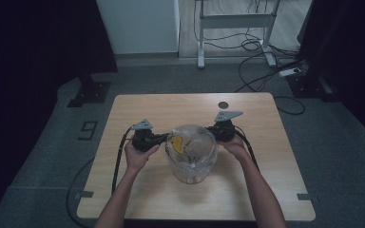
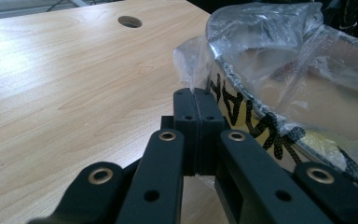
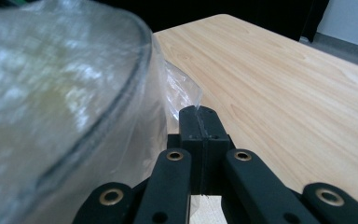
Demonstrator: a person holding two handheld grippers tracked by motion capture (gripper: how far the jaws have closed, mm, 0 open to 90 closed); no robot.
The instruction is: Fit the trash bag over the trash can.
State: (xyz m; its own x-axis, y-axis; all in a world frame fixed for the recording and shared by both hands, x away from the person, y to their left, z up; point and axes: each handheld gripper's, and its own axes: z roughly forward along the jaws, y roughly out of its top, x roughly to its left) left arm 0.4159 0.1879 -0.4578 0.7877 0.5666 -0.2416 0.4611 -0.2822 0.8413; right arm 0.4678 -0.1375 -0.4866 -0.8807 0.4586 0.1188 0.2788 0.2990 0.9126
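Left claw [image 1: 164, 138] and right claw [image 1: 212, 130]: black linked jaws with brass-ringed rivets, small screw holes, a grey three-cornered plate on top, black trailing cables; forearms unsleeved.

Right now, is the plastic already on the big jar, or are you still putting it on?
Mostly on: the clear plastic bag already drapes over the jar mouth. In hand: the left gripper and right gripper each pinch a bag edge at the rim. Left, probably: pulling it down snug and letting go.
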